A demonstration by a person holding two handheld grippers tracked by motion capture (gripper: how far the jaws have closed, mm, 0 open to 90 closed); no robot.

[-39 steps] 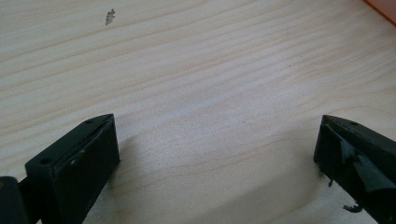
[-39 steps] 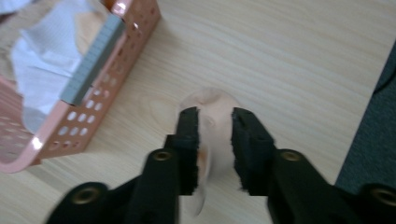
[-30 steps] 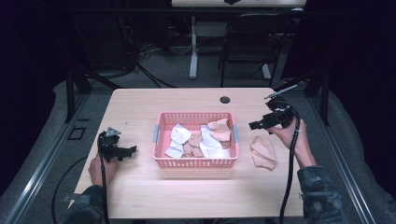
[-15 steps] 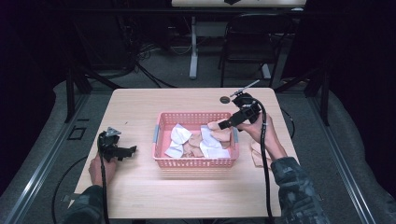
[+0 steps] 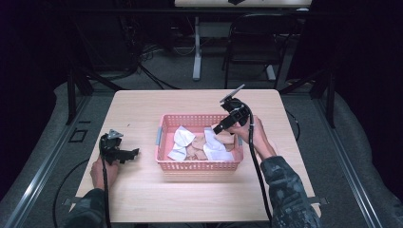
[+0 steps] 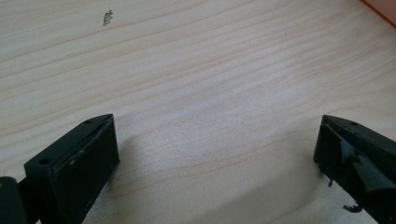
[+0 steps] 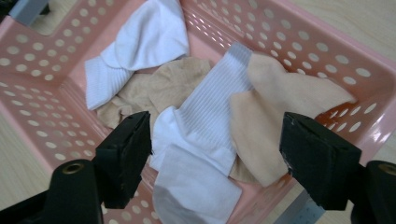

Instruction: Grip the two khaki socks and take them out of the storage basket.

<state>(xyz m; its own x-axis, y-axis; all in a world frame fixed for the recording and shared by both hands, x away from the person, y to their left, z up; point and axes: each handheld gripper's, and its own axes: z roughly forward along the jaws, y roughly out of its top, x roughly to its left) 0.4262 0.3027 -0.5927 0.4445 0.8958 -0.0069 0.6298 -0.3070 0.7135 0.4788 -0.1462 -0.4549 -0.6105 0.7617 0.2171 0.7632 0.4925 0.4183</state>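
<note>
Item: pink basket (image 5: 163,130), mid-table, holding a heap of white and beige socks. I count at least two white socks (image 7: 205,116) and several beige ones (image 7: 275,100), all still inside.

My right gripper (image 5: 219,128) hangs over the basket's right end, jaws wide but just been narrowing, nothing between them; the white and beige socks lie just below.

My left gripper (image 5: 134,153) rests on the bare table (image 6: 210,70) left of the basket, jaws spread, empty.

Status, as I judge it: basket still well filled; next pick not yet gripped.
</note>
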